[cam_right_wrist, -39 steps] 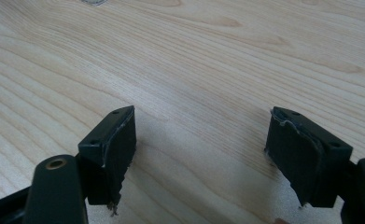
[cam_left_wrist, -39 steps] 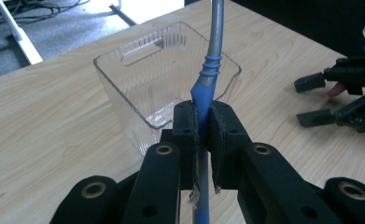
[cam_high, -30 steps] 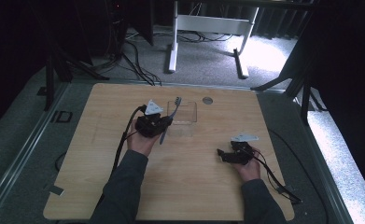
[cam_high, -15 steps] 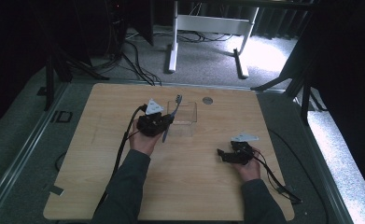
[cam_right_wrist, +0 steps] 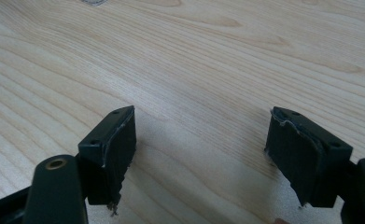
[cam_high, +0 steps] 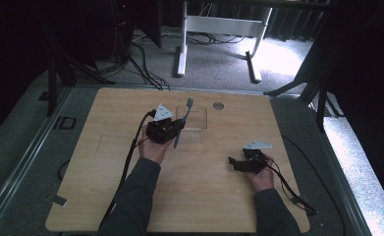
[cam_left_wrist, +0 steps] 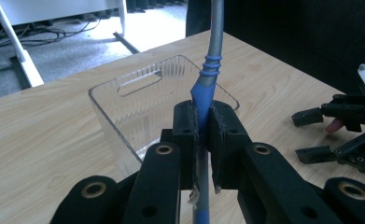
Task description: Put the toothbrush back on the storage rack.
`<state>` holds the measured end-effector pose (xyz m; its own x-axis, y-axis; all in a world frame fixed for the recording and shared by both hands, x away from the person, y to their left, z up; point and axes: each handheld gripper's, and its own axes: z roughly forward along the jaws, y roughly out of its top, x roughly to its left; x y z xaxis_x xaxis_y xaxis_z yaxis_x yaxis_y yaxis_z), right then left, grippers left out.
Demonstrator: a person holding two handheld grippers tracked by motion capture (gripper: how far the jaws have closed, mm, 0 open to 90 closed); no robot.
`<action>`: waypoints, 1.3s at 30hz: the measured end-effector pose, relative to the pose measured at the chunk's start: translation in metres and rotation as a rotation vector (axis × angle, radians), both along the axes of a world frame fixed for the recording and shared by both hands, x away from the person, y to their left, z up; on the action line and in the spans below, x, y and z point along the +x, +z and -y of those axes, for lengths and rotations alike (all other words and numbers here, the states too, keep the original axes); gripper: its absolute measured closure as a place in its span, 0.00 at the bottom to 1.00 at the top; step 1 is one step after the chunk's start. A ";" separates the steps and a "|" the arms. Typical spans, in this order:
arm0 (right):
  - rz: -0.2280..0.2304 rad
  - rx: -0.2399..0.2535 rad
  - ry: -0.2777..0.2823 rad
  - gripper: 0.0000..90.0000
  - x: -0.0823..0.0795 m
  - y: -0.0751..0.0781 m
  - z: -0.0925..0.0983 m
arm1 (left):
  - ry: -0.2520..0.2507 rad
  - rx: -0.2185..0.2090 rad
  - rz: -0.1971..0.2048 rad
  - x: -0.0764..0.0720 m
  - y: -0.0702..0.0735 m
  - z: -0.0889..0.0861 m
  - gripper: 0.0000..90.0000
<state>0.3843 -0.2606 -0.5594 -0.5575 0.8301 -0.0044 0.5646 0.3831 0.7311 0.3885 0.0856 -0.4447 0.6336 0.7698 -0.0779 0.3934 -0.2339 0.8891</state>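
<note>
High view: left gripper [cam_high: 172, 129] clamps a toothbrush [cam_high: 183, 119] mid-handle, head tilted toward the far side, over the near-left edge of the clear bin [cam_high: 194, 118] at table [cam_high: 106, 196] centre. Right gripper [cam_high: 238, 164] rests near-right, well apart.

Left gripper view: pads [cam_left_wrist: 187, 126] pinch the blue-grey handle [cam_left_wrist: 203, 88], bin [cam_left_wrist: 124, 112] just beyond. Judgement: bring brush fully over the opening, lower, then release.

Right gripper view: jaws wide open, nothing btwn them, bare wood below.
</note>
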 end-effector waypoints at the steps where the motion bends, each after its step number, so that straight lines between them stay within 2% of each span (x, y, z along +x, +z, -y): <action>1: 0.001 0.000 0.000 0.27 0.000 0.000 0.000 | -0.002 0.001 0.002 0.000 0.000 0.000 0.91; 8: 0.000 0.000 0.000 0.26 0.000 0.000 0.000 | -0.005 -0.015 0.022 0.001 -0.001 0.002 0.91; 16: 0.000 0.001 0.001 0.26 0.000 0.000 0.000 | -0.002 -0.041 0.023 0.003 -0.002 0.003 0.91; 27: 0.000 0.001 0.001 0.26 0.000 0.000 0.000 | 0.016 -0.085 0.036 0.006 -0.003 0.004 0.91; 32: -0.001 0.000 0.001 0.26 0.000 0.000 0.000 | 0.029 -0.088 0.052 0.007 -0.003 0.005 0.91; 39: 0.000 0.001 0.001 0.26 0.000 0.000 0.000 | 0.044 -0.128 0.061 0.012 -0.004 0.004 0.91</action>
